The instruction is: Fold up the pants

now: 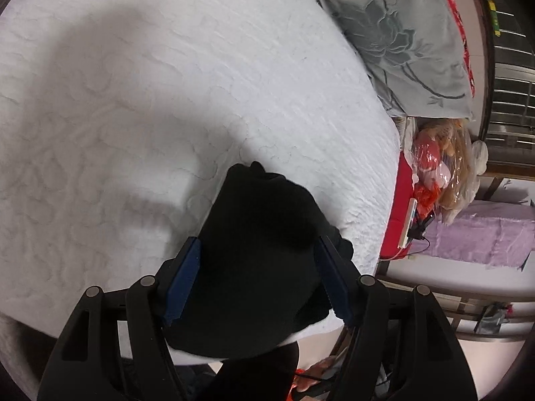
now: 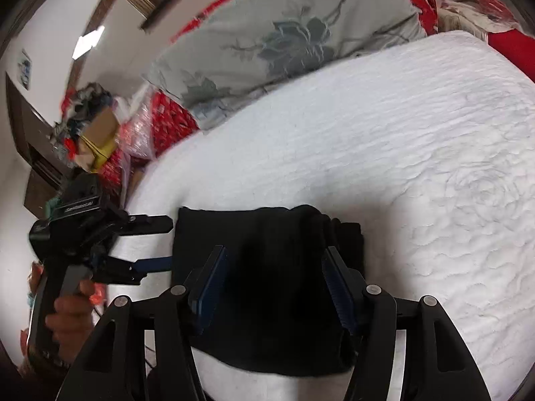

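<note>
Right wrist view shows me the pants (image 2: 267, 267) already folded compact on the near bed (image 2: 418, 133), both grippers' jaws spread, holding nothing.

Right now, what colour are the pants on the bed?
Black; the pants show best in the right wrist view, on the white bed.

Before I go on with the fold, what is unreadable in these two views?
- Left wrist view: near edge of the folded black fabric pants, hidden behind the left tool.
- Right wrist view: the pants' near edge, behind the right tool.
- Right wrist view: pants' layers, uniformly dark.
</note>
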`<action>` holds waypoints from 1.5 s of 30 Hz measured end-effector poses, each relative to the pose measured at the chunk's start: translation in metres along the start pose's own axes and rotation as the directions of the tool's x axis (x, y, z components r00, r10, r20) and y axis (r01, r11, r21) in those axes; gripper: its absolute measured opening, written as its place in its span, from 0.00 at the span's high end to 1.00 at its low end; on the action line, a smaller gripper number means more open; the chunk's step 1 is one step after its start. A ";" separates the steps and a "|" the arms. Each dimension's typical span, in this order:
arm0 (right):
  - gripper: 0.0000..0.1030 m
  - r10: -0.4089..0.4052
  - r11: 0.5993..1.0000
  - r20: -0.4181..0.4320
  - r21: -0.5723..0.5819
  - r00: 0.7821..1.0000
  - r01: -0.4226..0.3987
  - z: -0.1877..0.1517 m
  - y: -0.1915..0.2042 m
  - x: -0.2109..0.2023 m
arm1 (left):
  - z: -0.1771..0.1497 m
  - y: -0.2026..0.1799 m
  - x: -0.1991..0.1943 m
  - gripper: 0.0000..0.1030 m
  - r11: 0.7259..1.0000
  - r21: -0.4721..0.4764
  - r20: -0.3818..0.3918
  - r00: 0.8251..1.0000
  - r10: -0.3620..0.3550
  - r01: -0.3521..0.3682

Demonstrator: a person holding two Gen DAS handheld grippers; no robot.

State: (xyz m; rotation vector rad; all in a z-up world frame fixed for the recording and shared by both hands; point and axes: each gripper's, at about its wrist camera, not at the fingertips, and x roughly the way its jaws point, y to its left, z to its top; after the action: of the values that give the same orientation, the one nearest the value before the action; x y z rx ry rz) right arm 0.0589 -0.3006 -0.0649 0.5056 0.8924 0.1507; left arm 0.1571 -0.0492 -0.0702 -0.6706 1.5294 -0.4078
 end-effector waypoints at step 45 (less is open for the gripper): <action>0.75 0.118 0.991 -0.153 0.074 0.981 -0.107 -0.021 -0.047 -0.038 | -0.117 0.018 -0.002 0.57 0.998 0.012 0.000 0.998 0.066 -0.066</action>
State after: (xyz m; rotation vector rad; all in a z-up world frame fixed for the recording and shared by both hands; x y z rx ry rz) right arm 0.0149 -0.3461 -0.0718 0.6120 1.0258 0.2682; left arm 0.0388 -0.0510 -0.0699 -0.6090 1.5442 -0.3664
